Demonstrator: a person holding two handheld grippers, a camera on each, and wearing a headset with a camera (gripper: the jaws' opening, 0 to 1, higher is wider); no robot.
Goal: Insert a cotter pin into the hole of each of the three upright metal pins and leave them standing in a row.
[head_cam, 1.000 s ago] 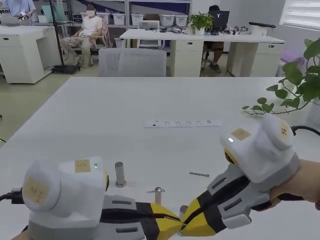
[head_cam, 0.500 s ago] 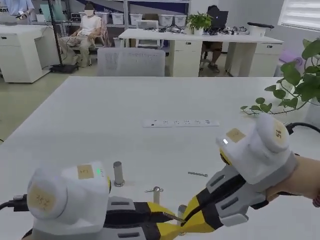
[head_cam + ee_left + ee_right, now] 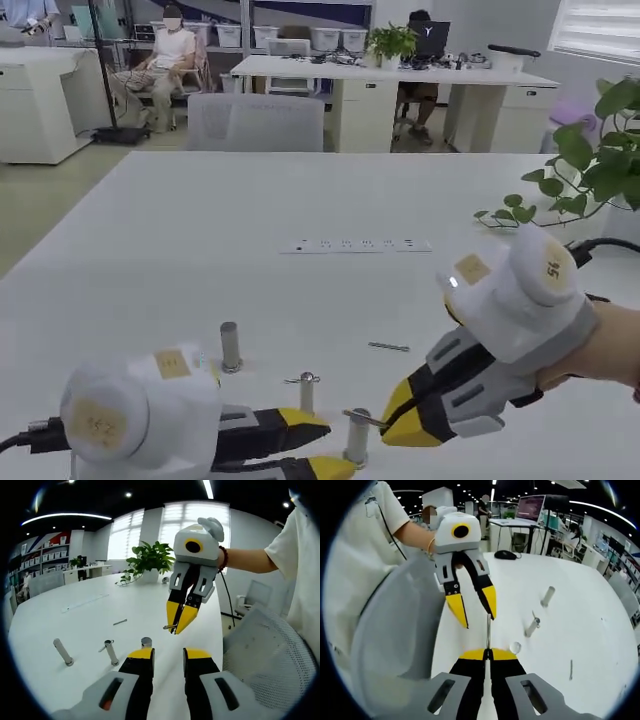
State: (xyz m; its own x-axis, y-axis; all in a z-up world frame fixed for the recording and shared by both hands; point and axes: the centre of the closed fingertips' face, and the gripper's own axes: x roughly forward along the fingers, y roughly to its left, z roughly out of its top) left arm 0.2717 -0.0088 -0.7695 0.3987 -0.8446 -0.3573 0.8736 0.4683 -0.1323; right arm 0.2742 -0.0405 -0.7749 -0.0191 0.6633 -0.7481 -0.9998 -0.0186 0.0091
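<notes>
Three grey upright pins stand in a row on the white table: a far one (image 3: 230,347), a middle one (image 3: 307,392) with a cotter pin through its top, and a near one (image 3: 358,437). My right gripper (image 3: 395,425) is shut on a cotter pin (image 3: 360,415) that pokes out leftward just above the near pin. From the right gripper view the cotter pin (image 3: 487,630) sticks straight out of the shut right gripper (image 3: 487,653). My left gripper (image 3: 305,447) is open and holds nothing, just left of the near pin. A spare cotter pin (image 3: 388,347) lies loose on the table.
A white power strip (image 3: 355,245) lies flat mid-table. A potted plant (image 3: 585,165) overhangs the right edge. A grey chair (image 3: 255,122) stands at the far edge, with desks and seated people beyond. Bare tabletop (image 3: 150,260) stretches left of and behind the pins.
The two grippers' tips were together on the cotter pin. The left gripper has since opened and drawn back to the left, and the right gripper alone keeps the pin.
</notes>
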